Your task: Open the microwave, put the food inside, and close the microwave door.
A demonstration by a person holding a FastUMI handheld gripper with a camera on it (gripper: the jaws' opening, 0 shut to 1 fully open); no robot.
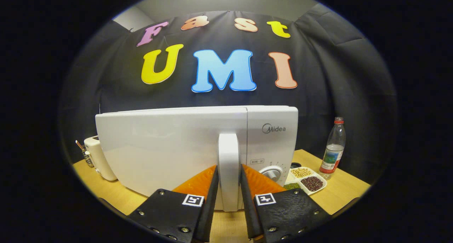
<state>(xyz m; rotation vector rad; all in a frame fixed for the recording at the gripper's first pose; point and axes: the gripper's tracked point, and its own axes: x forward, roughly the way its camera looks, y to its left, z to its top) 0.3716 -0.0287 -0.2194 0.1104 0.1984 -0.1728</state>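
A white microwave point(159, 147) stands on the wooden table point(348, 191) straight ahead of me. Its door looks flush with the body. The upright white door handle point(228, 147) runs down between my two fingers. My gripper point(229, 168) is closed on that handle, one finger pressing each side of its lower half. To the right of the handle are the control panel and its dial point(271, 174). A white divided dish point(306, 179) with beans and seeds lies on the table just right of the microwave.
A clear plastic bottle with a red cap point(333, 147) stands right of the dish. A cream toaster-like appliance point(98, 158) sits left of the microwave. The booth's black cloth wall hangs close behind.
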